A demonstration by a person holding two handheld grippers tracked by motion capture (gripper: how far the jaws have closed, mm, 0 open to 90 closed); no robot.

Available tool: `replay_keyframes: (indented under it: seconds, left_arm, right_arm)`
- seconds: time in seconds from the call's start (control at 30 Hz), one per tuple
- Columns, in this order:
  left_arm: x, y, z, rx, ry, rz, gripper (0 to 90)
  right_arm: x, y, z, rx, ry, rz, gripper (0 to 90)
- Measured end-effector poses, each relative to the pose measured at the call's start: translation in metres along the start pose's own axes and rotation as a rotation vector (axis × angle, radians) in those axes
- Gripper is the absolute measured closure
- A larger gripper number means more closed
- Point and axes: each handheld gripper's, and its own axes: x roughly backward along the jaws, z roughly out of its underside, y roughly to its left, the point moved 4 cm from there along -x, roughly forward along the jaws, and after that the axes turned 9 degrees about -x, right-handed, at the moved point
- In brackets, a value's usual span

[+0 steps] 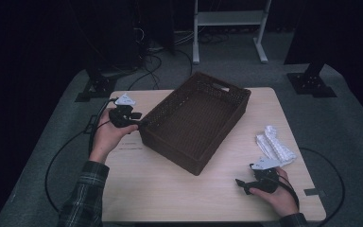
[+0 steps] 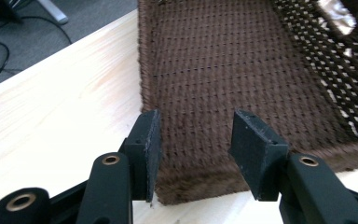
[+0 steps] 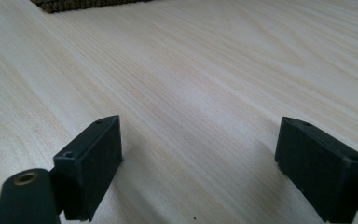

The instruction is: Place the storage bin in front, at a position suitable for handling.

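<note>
A dark brown woven basket (image 1: 169, 147) stands askew in the middle of the light wooden table (image 1: 170, 194). My left gripper (image 1: 136, 121) sits at the basket's left corner. In the left gripper view its jaws (image 2: 196, 140) stand partly apart, with the basket's (image 2: 223, 70) brown weave and near edge between them; a gap shows beside each pad. My right gripper (image 1: 241, 183) rests near the table's front right. Its jaws (image 3: 200, 158) are open wide over bare wood, and the basket's edge (image 3: 84, 3) shows far off at the top.
A crumpled white cloth (image 1: 275, 146) lies at the table's right edge, just beyond the right hand. Black cables (image 1: 52, 161) trail off both sides of the table. A white frame (image 1: 229, 19) and dark stands sit on the floor behind.
</note>
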Motion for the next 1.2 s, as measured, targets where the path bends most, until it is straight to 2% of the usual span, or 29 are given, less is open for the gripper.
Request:
replay_keyframes:
  seconds: [0.1,0.27,0.43,0.47,0.57,0.8,0.9,1.07,1.1,1.2]
  left_arm:
    - [-0.007,0.009,-0.006,0.0,0.017,-0.003,55.6]
    - [-0.016,0.015,-0.009,0.0,0.037,-0.007,59.5]
    - [-0.034,0.026,-0.009,0.027,0.053,0.009,63.2]
    - [-0.034,0.026,-0.009,0.027,0.053,0.009,64.2]
    - [-0.048,0.029,-0.008,0.054,0.058,0.035,66.8]
    - [-0.061,0.031,-0.005,0.072,0.079,0.046,72.7]
    - [-0.067,0.031,-0.004,0.08,0.103,0.05,74.9]
    - [-0.068,0.031,-0.005,0.08,0.131,0.04,80.8]
    - [-0.068,0.031,-0.007,0.07,0.153,0.033,81.1]
    - [-0.068,0.03,-0.008,0.048,0.169,0.018,81.6]
  right_arm:
    - [0.0,0.0,0.0,0.0,0.0,-0.001,14.1]
    - [0.0,0.0,0.0,0.001,0.0,-0.001,14.1]
    - [0.0,0.0,0.0,0.002,0.001,-0.002,14.1]
    - [0.0,0.0,0.0,0.002,0.001,-0.003,14.1]
    - [0.0,0.0,0.0,0.003,0.001,-0.004,14.1]
    - [0.0,0.0,0.0,0.005,0.0,-0.006,14.1]
    - [0.0,-0.001,0.0,0.006,0.0,-0.007,14.1]
    - [0.0,-0.001,-0.001,0.006,0.001,-0.008,14.1]
    - [0.0,-0.001,-0.001,0.006,0.0,-0.008,14.1]
    - [-0.001,-0.001,-0.001,0.006,0.0,-0.008,14.2]
